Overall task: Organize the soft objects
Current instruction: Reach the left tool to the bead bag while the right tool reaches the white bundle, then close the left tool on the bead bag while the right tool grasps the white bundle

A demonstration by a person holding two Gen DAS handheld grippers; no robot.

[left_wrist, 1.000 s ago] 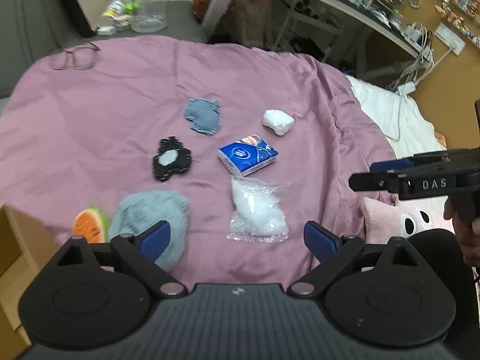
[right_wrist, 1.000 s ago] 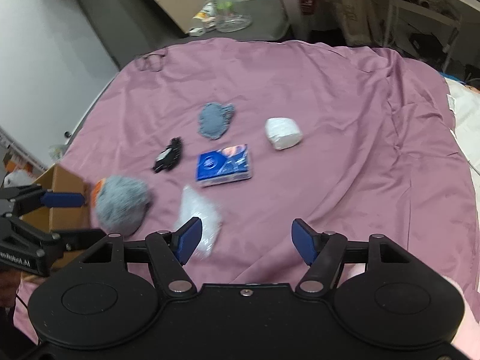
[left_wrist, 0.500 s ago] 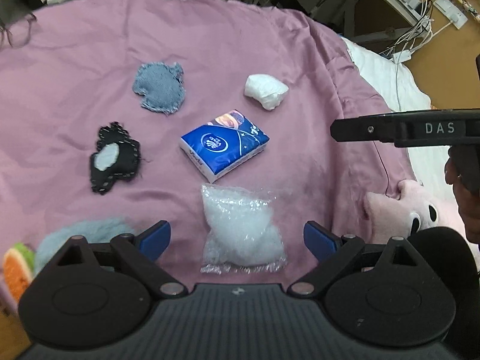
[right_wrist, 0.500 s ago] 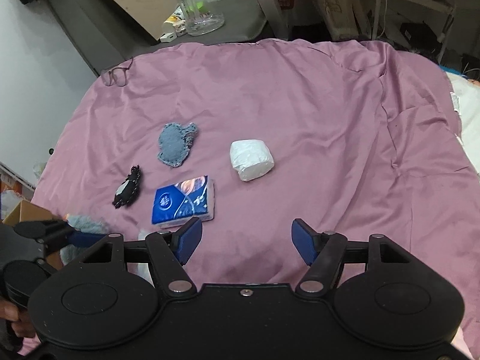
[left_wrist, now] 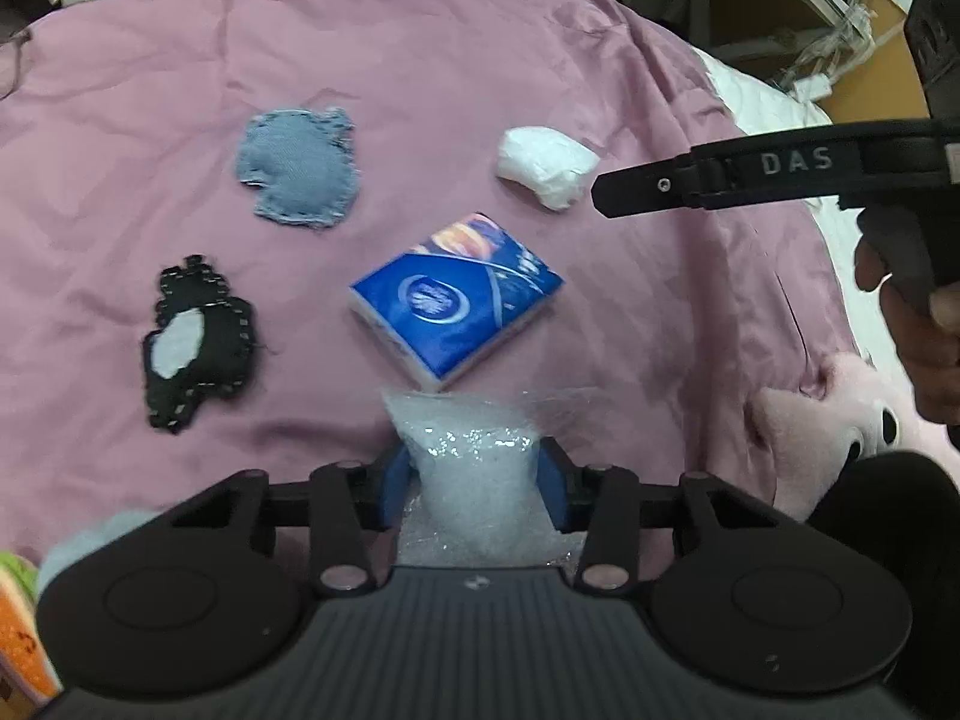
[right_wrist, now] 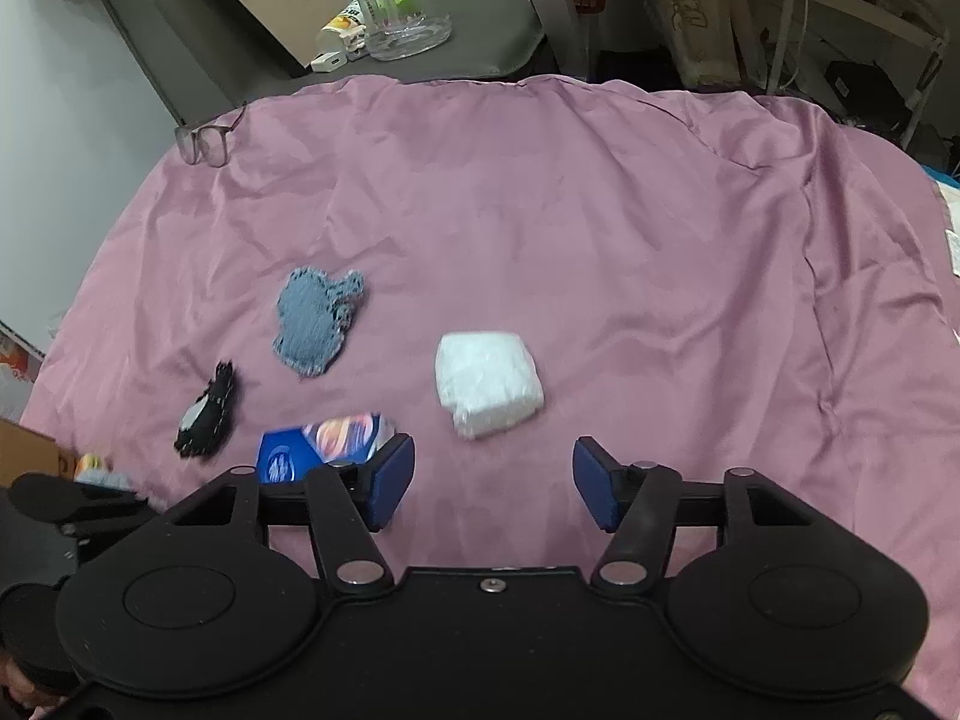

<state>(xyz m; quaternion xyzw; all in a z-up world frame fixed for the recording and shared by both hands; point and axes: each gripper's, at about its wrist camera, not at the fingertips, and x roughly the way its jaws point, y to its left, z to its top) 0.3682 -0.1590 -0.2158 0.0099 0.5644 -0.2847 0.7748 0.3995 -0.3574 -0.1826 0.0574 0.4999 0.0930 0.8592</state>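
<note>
Left gripper (left_wrist: 474,483), jaws just closed in, pressed on both sides of clear bag of white stuffing (left_wrist: 480,468) at lower centre; bag's lower end hidden behind gripper body. Right gripper (right_wrist: 493,483), narrowing but empty, above pink sheet (right_wrist: 600,210), white wad (right_wrist: 487,383) just beyond. Tissue pack (right_wrist: 324,450) half hidden behind left finger.

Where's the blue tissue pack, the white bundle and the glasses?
blue tissue pack (left_wrist: 456,300): left wrist view, middle of its top face.
white bundle (right_wrist: 487,383): right wrist view, middle of its top.
glasses (right_wrist: 207,141): right wrist view, on the lenses.
</note>
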